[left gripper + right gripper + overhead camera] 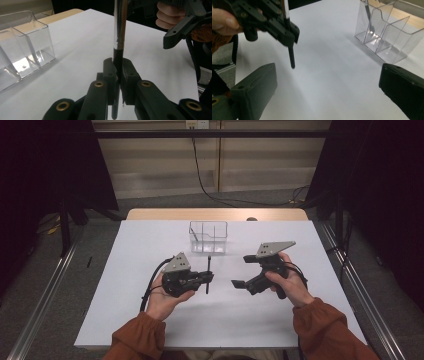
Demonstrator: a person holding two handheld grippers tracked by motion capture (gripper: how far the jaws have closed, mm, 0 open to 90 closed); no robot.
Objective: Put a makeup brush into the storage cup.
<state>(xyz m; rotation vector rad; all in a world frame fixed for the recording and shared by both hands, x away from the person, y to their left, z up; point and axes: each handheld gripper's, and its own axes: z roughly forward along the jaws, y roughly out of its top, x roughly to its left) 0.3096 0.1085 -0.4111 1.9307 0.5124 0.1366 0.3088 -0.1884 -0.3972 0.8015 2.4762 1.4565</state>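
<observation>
My left claw [207, 277], mid-frame in the high view, clamps the black-handled brush [208, 275] clear of the white bench [150, 250], while my right claw [243, 270] gapes empty beside it, ready for the clear organizer [208, 237] above.

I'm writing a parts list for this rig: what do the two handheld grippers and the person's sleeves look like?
Both the left gripper and the right gripper are black, with jointed link arms fixed by brass-coloured rivets and blocky flat jaws. Each carries a grey three-cornered plate with small holes on top and trails a black cable. The sleeves are rust-orange with gathered cuffs.
</observation>
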